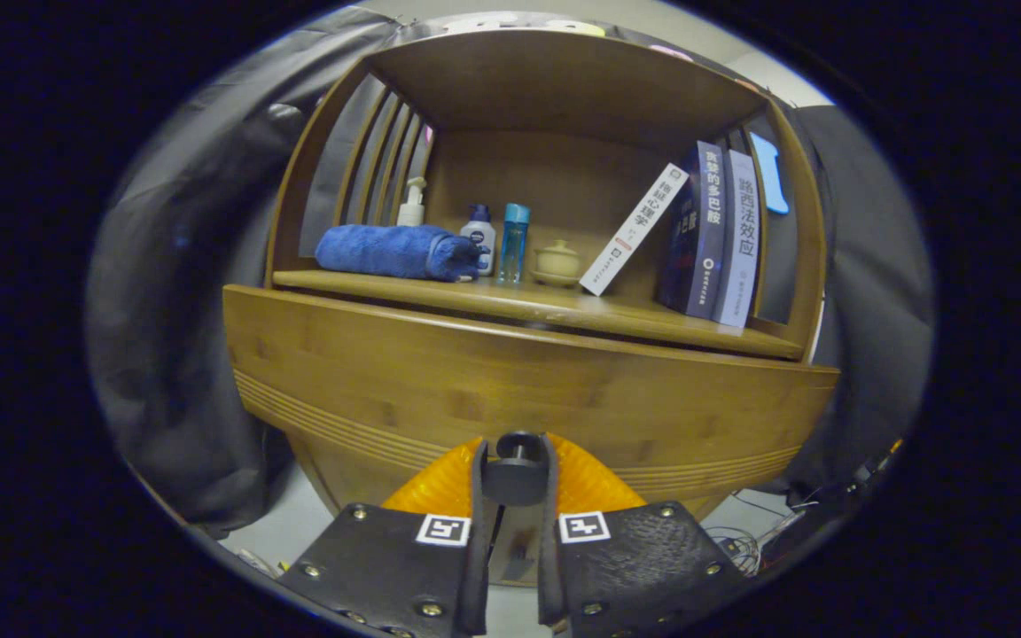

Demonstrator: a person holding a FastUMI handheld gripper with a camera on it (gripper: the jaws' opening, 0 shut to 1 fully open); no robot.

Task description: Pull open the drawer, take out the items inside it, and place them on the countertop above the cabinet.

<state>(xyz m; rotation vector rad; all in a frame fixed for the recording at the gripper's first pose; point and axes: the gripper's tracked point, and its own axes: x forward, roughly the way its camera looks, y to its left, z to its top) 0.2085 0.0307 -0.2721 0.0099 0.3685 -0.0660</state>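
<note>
Drawer (528, 390): we see its wooden front shut, under the countertop (555, 306).
Knob (516, 474): dark, round, on the drawer front, between our fingers.
Gripper (516, 470): fingers clenched on the knob, both pressing its sides.
Countertop: towel (395, 251), bottles (511, 243), jar (557, 262), leaning books (710, 235).

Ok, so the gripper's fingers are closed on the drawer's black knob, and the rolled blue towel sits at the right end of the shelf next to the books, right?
Not quite. The gripper is closed on the black knob, but the gripper view shows the blue towel at the left end of the shelf, beside the bottles; the books stand at the right end.
</note>
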